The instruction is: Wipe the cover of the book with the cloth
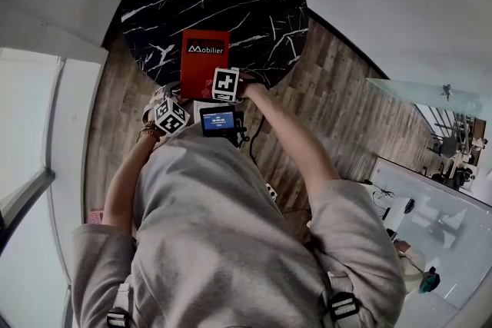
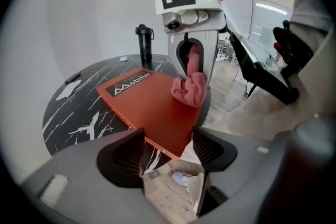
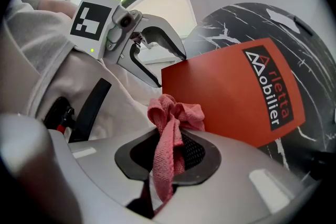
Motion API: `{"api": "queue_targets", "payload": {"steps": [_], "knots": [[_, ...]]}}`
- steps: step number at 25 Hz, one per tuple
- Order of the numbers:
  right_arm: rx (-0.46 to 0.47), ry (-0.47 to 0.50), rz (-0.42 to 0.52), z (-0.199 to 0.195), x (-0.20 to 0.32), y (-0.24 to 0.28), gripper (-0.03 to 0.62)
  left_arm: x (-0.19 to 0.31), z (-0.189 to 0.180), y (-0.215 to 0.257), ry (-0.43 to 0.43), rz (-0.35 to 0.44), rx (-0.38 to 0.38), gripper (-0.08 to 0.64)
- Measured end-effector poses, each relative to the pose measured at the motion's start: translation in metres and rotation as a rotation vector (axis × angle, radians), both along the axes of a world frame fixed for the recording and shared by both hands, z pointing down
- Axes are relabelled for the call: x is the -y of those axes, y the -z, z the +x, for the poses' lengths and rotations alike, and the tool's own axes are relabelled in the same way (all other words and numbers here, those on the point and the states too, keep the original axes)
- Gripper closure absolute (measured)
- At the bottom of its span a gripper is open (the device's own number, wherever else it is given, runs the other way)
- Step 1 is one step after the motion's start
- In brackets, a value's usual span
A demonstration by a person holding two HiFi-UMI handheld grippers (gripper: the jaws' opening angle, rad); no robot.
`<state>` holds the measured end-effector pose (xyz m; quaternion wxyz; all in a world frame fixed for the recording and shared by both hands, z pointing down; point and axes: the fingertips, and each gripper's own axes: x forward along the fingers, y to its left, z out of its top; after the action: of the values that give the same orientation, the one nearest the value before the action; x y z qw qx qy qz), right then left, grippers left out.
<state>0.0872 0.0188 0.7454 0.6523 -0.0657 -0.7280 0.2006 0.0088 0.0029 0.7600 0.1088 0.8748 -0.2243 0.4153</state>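
Pink cloth [image 3: 173, 118] clamped in right tool [image 3: 168, 159] at book [image 3: 236, 92] edge; left tool [image 2: 168, 152] agape.

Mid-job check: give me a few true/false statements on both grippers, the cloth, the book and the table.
1. The right gripper is shut on the pink cloth. True.
2. The left gripper also clamps the cloth. False: its jaws stand apart, near the book's corner.
3. The orange-red book lies on the round black marble table. True.
4. The book lies open. False: it is closed, printed cover up.
5. A black bottle stands on the table. True.
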Motion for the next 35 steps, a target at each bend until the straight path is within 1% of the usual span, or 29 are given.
{"api": "queue_targets", "payload": {"steps": [6, 8, 12, 14, 16, 18, 22, 24, 26, 28, 29, 30, 33, 35], "knots": [[0.011, 0.004, -0.048, -0.001, -0.005, 0.001, 0.514, -0.001, 0.000, 0.000, -0.003, 0.002, 0.003, 0.268], [0.039, 0.010, -0.039, 0.000, -0.004, 0.005, 0.511, -0.001, 0.001, 0.002, -0.008, -0.005, 0.009, 0.270], [0.119, -0.057, -0.044, -0.002, 0.011, 0.023, 0.506, 0.000, 0.000, 0.003, -0.017, -0.019, 0.010, 0.273], [0.144, -0.063, -0.032, -0.004, 0.025, 0.034, 0.505, 0.000, -0.001, 0.003, -0.006, -0.011, 0.004, 0.273], [0.159, -0.064, 0.011, -0.006, 0.045, 0.042, 0.505, 0.000, -0.001, 0.003, -0.002, -0.006, 0.004, 0.273], [0.185, -0.089, 0.078, -0.010, 0.072, 0.047, 0.505, 0.000, 0.000, 0.002, 0.000, -0.010, 0.007, 0.273], [0.242, -0.190, 0.301, -0.018, 0.134, 0.051, 0.505, -0.002, -0.001, 0.002, 0.019, -0.048, 0.009, 0.276], [0.238, -0.205, 0.375, -0.018, 0.156, 0.048, 0.505, -0.002, -0.003, 0.000, 0.043, -0.078, -0.002, 0.273], [0.211, -0.203, 0.427, -0.016, 0.172, 0.045, 0.505, -0.003, -0.004, -0.002, 0.058, -0.098, 0.003, 0.273], [0.184, -0.206, 0.464, -0.013, 0.187, 0.040, 0.505, -0.005, -0.007, -0.006, 0.046, -0.094, 0.033, 0.285], [0.172, -0.209, 0.475, -0.012, 0.193, 0.038, 0.505, -0.006, -0.008, -0.007, 0.039, -0.089, 0.042, 0.307], [0.160, -0.213, 0.483, -0.011, 0.198, 0.035, 0.505, -0.007, -0.008, -0.008, 0.037, -0.087, 0.038, 0.308], [0.131, -0.206, 0.463, -0.014, 0.201, 0.024, 0.505, -0.006, -0.006, -0.006, 0.056, -0.097, -0.003, 0.302], [0.122, -0.192, 0.439, -0.018, 0.194, 0.017, 0.505, -0.006, -0.006, -0.004, 0.064, -0.094, -0.002, 0.301]]}}
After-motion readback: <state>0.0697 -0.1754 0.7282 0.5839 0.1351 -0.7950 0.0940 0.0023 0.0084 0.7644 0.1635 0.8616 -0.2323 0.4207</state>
